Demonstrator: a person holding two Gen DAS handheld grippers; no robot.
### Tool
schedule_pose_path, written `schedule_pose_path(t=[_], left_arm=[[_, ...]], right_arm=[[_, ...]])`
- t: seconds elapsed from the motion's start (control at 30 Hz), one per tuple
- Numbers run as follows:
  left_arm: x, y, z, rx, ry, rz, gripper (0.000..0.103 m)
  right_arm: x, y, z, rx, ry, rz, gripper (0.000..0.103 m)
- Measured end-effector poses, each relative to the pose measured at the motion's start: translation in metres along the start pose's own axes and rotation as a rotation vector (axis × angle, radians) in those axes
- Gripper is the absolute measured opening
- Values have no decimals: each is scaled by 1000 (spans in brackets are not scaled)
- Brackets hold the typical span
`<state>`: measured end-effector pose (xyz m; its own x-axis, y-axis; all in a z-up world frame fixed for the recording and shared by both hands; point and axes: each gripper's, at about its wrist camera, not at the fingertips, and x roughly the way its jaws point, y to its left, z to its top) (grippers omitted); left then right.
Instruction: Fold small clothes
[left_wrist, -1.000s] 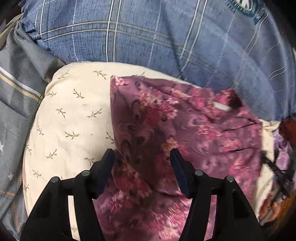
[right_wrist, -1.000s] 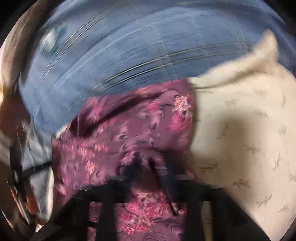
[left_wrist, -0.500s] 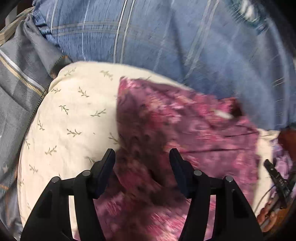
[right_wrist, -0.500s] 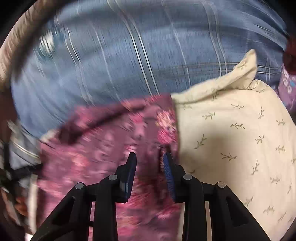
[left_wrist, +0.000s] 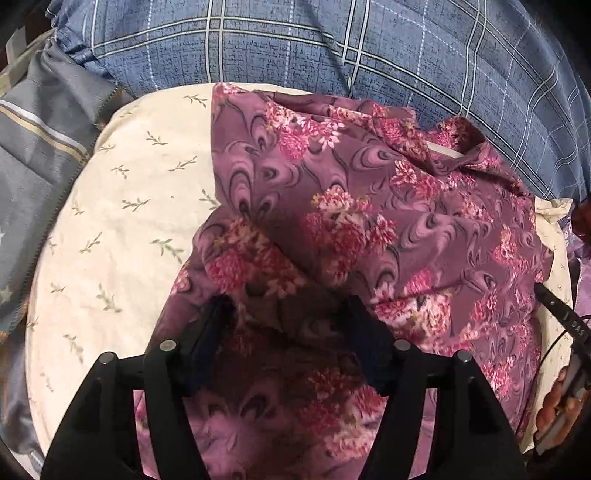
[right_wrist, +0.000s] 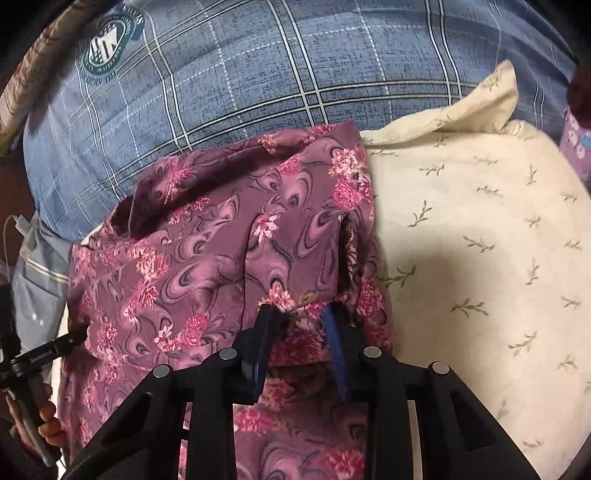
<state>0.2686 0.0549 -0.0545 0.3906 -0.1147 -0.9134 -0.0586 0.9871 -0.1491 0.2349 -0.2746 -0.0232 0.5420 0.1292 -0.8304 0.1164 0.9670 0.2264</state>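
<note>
A purple garment with pink flowers (left_wrist: 351, 206) lies rumpled on a cream pillow with a leaf print (left_wrist: 122, 229). My left gripper (left_wrist: 288, 306) hangs over the garment's near part. Its jaws are wide and opening, and a dark fold of cloth lies loose between them. In the right wrist view the garment (right_wrist: 207, 240) covers the pillow's left part (right_wrist: 480, 240). My right gripper (right_wrist: 297, 310) stands partly open at a raised flap near the garment's right edge. The flap's tip sits between the fingers, and the pads do not press it.
Blue plaid bedding (left_wrist: 295, 44) lies behind the pillow and carries a round badge (right_wrist: 107, 48). Grey striped cloth (left_wrist: 37, 147) is at the left. A hand on a black handle shows at the right edge (left_wrist: 557, 406), and another hand at the left edge (right_wrist: 44, 413).
My right gripper was shut on a fold of the garment and has let it go. My left gripper has shifted further over the garment, so cloth now fills the gap between its jaws.
</note>
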Motion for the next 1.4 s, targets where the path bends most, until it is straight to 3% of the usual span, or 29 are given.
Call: schedule_pose_path(t=[0.17,0.37,0.47,0.63,0.87,1.1,1.2,1.27,1.4], left_arm=[[-33,-9,-18,28,-34,25,65],[-73,-16,-62,74,-58,36,66],[-83,-10,-79,84,-47,9,66],[-117,20,-130,110,-26,-51,77],[-133,74,-200,14,89,-141,78],[-126,134,-208,-175,97,-83,78],[-110,148,-209,-232,141,-103,78],[-100,143,-212,-216,179,-133,78],[-88,118,-218,-114,219,-104,78]], right_arm=[[-48,16,-22,-12,-23,23,30],[-107,28,-68,-64,-4,21,31],[-131,34,-99,-74,22,34,44],[-177,23,-153,-72,61,79,47],[-204,-12,-238,-23,168,64,49],[-206,-27,-253,8,185,31,49],[-208,-34,-250,29,190,23,49],[-207,-34,-250,30,194,19,49],[-199,-31,-253,22,220,6,49]])
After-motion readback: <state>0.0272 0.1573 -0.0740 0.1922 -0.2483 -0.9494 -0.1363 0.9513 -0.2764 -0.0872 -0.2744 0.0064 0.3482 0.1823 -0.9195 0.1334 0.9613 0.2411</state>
